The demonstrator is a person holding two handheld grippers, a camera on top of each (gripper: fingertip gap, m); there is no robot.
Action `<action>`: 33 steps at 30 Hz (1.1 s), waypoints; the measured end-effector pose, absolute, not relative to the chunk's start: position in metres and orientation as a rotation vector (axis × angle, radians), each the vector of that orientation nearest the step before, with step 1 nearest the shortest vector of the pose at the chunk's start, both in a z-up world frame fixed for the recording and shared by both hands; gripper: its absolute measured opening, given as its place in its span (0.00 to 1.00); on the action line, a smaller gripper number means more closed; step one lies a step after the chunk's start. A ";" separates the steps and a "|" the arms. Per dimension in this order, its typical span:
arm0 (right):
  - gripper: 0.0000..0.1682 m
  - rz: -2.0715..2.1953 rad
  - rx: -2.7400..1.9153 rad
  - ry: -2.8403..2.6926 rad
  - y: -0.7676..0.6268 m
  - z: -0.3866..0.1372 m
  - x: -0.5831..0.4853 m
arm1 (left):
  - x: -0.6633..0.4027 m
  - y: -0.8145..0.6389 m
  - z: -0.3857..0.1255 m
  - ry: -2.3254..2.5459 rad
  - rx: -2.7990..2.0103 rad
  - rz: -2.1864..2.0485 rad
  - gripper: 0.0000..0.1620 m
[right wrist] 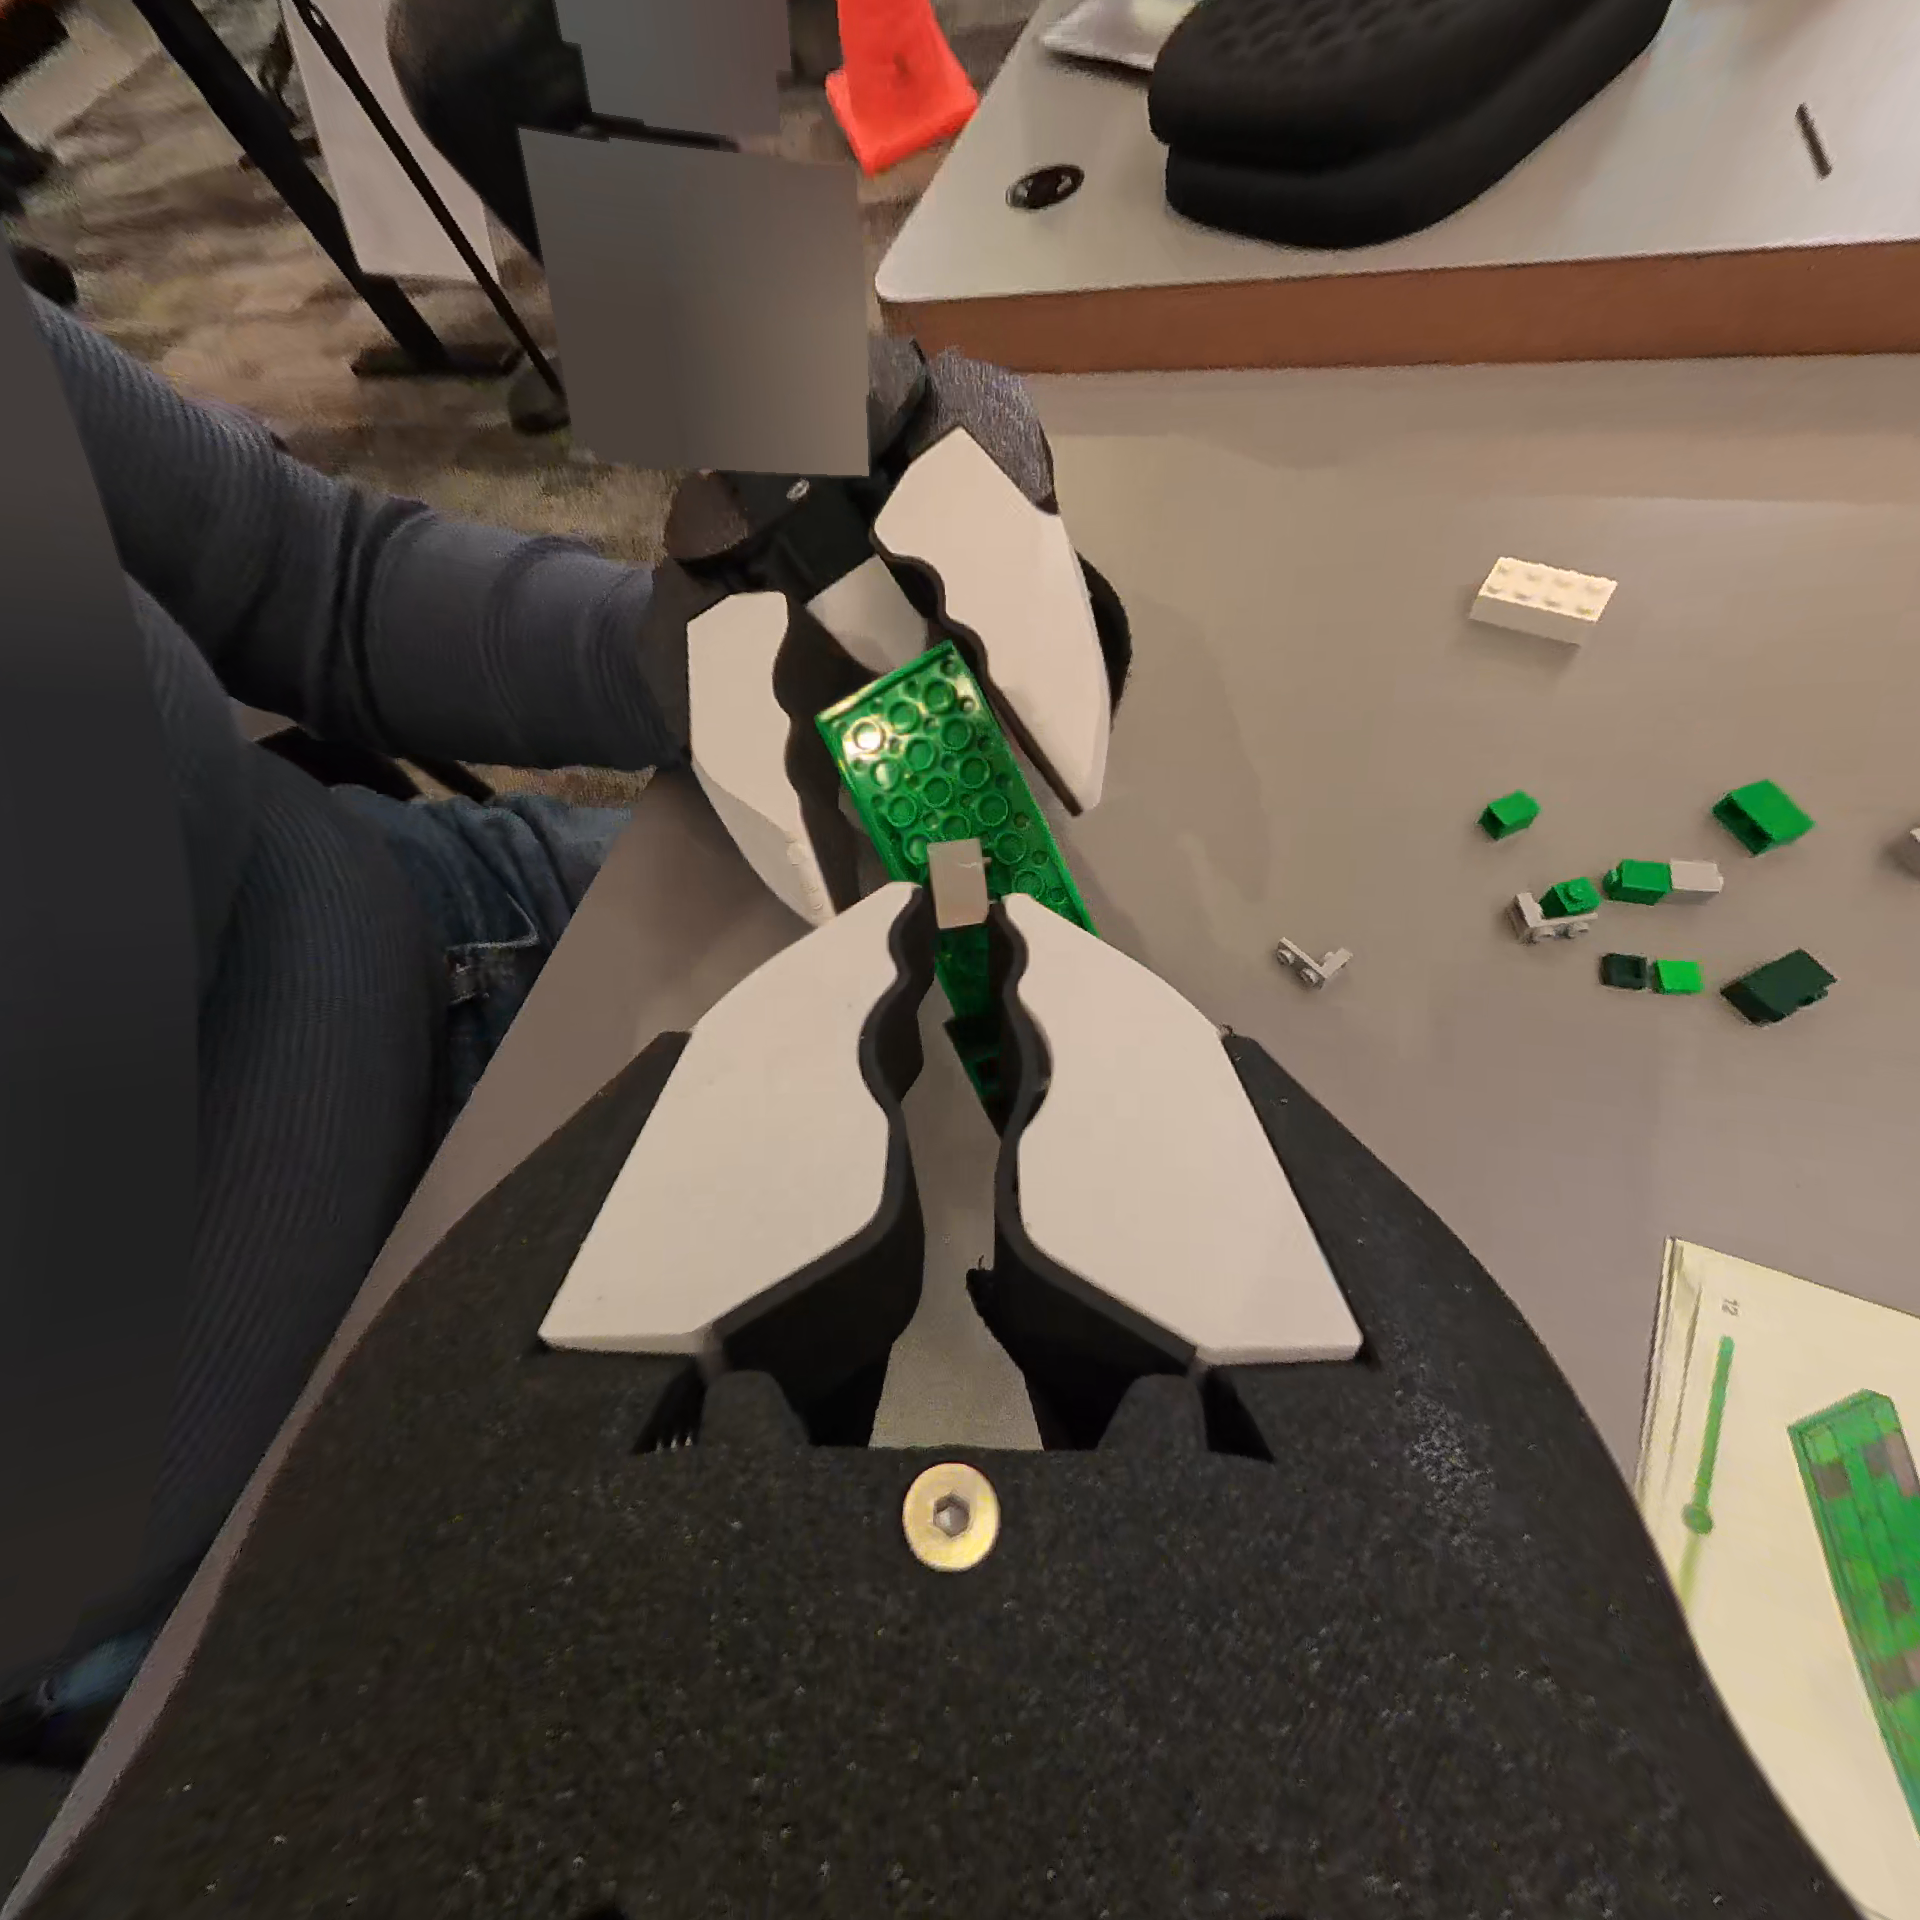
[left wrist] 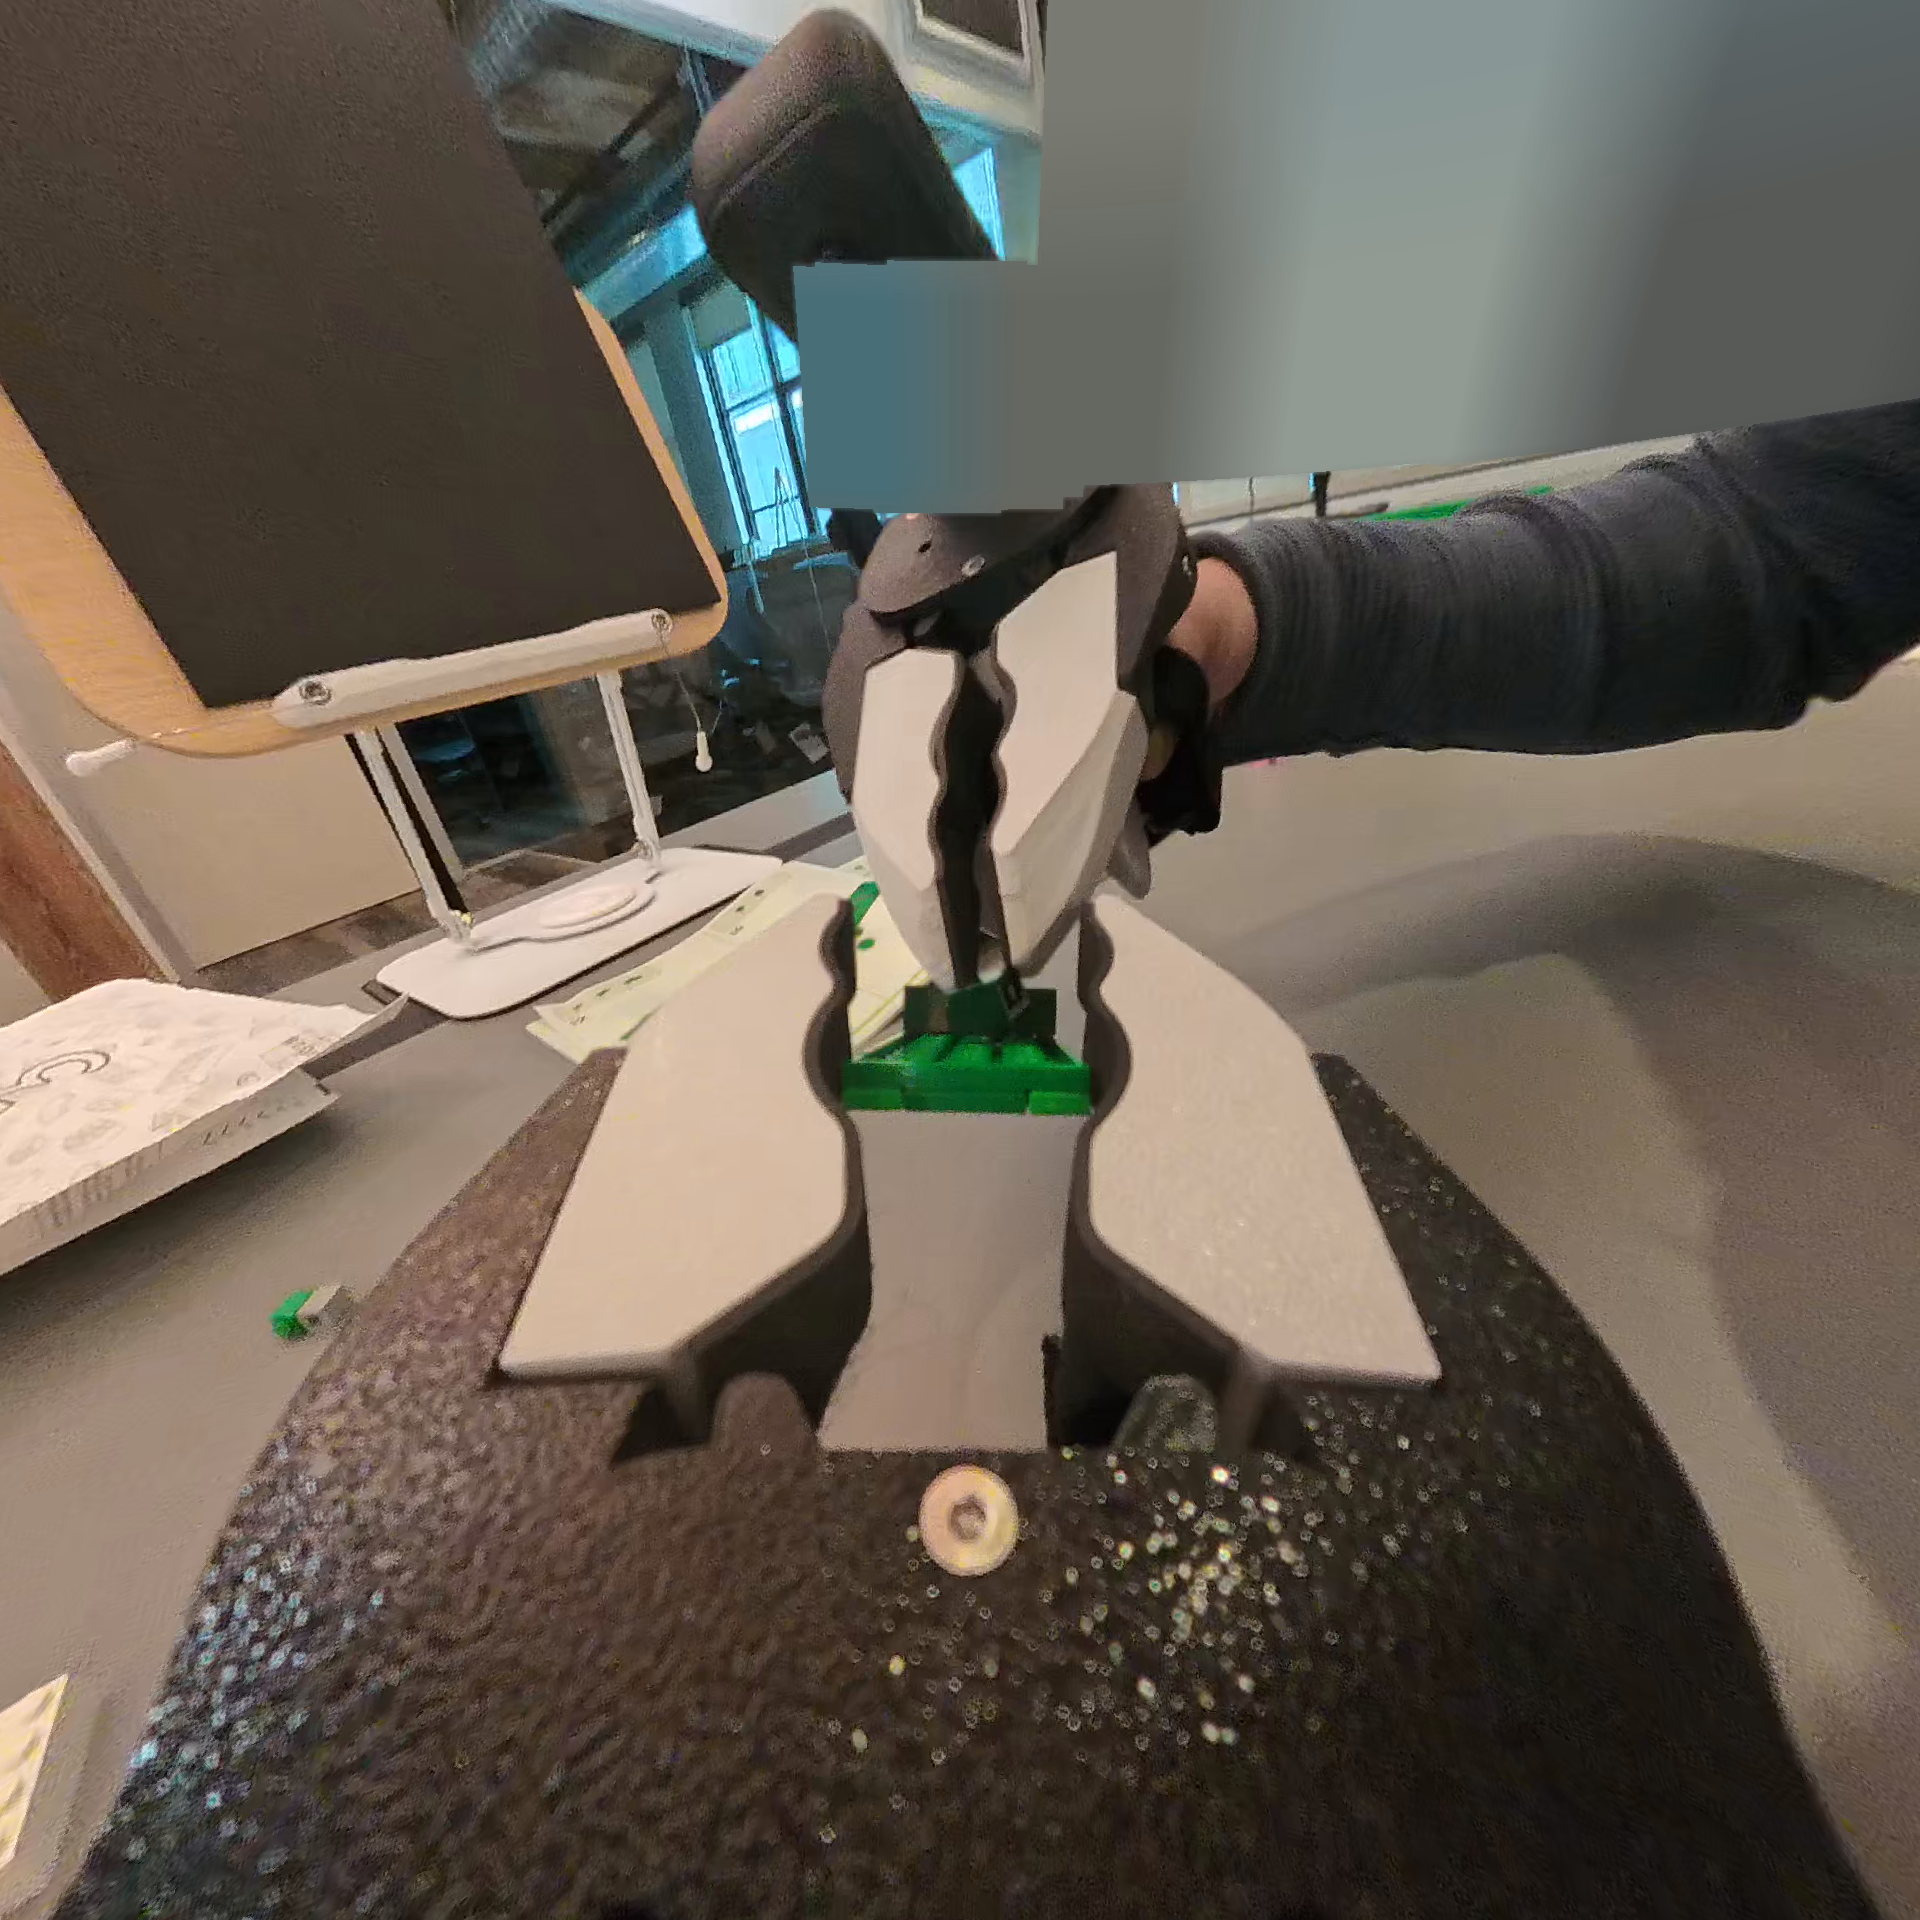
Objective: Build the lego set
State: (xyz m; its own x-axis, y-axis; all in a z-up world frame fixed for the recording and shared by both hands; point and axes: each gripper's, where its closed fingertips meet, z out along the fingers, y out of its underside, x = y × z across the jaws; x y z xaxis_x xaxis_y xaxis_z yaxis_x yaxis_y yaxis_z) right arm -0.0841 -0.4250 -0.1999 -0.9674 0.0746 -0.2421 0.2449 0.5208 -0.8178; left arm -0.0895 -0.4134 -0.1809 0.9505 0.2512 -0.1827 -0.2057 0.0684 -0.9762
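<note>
My left gripper (left wrist: 964, 1023) is shut on a green lego plate build (left wrist: 966, 1075), clamped by its sides between the two fingertips and held above the grey table (left wrist: 1558, 1039). In the right wrist view the same plate (right wrist: 935, 769) shows its underside, tilted, in the left gripper (right wrist: 945, 852). My right gripper (right wrist: 958, 902) is shut on a small grey piece (right wrist: 956, 883) and holds it against the plate. In the left wrist view the right gripper (left wrist: 982, 966) comes down from above onto dark green bricks (left wrist: 977, 1013) on the build.
Loose green, dark green and grey pieces (right wrist: 1652, 883) and a white brick (right wrist: 1543, 600) lie on the table at right. An instruction booklet (right wrist: 1787, 1558) lies near right. A board on a white stand (left wrist: 312, 364) and a paper bag (left wrist: 135, 1101) stand at left. My left and right fingertips are right by each other. Both grippers' tips are roughly 20 centimetres from the white brick (right wrist: 1543, 600).
</note>
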 end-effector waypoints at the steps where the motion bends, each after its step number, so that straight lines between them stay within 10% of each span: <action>1: 0.06 -1.402 0.263 2.596 -0.426 -0.200 -0.083 | -0.088 -0.413 -0.179 -0.033 -1.447 0.338 0.25; 33: 0.24 -1.842 0.460 2.981 -0.374 -0.185 -0.096 | -0.099 -0.425 -0.152 -0.138 -1.248 0.383 0.25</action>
State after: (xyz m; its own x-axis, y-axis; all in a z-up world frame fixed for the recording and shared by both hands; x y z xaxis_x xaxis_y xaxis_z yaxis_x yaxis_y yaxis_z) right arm -0.0965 -0.3743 -0.1846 -0.8913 0.4106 0.1924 0.0117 0.4450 -0.8955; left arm -0.0987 -0.4253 -0.1522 0.9284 0.3564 -0.1049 -0.2076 0.2636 -0.9420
